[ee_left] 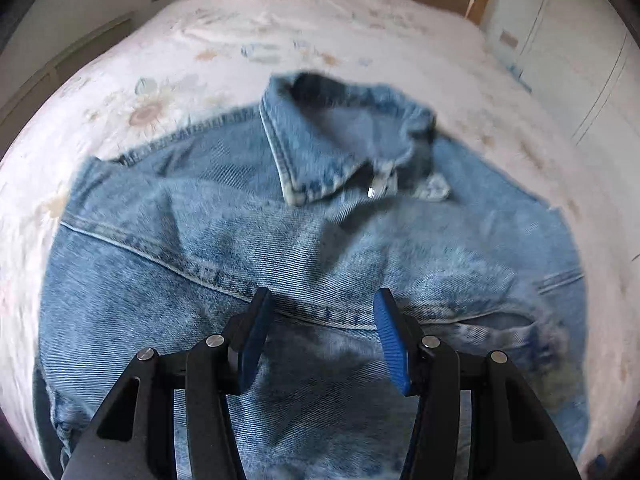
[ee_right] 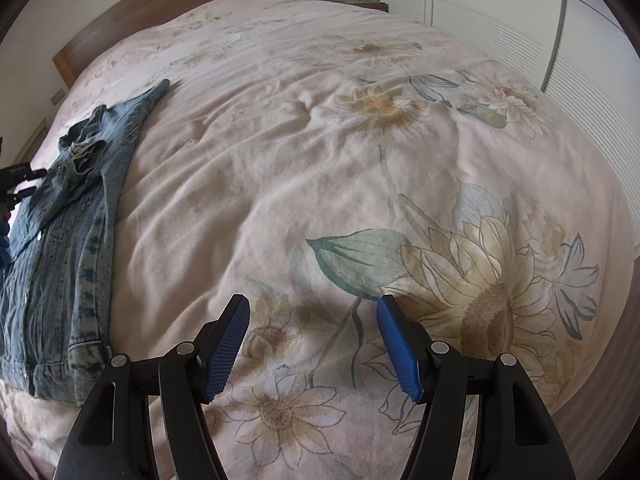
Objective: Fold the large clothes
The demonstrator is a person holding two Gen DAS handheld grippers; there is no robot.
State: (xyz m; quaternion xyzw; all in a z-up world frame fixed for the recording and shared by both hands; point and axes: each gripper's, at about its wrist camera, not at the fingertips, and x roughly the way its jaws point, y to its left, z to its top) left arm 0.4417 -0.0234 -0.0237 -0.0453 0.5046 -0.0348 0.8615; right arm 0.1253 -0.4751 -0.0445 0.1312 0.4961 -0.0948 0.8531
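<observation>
In the left wrist view the denim jacket (ee_left: 304,264) fills the centre and lower part of the frame, lying on the bed (ee_left: 168,52) with its collar (ee_left: 340,136) toward the headboard at the top. The left gripper (ee_left: 320,336) hangs over the jacket's middle, near a seam, its jaws spread with nothing pinched between the blue pads (ee_left: 390,340). The picture is smeared, so it is hard to say whether the tips touch the cloth.

In the right wrist view the jacket sits at the far left edge, already narrowed lengthwise, one sleeve (ee_right: 154,94) stretching toward the upper left. The right gripper (ee_right: 314,340) hovers at lower centre over bare floral bedding, jaws spread and empty, well apart from the jacket.

Likely risks: stiff, thick denim may slip from a shallow pinch, or the left gripper may catch only the top layer, so the fold below drags open. With the right gripper so far off, one-sided lifting could skew the stack.
</observation>
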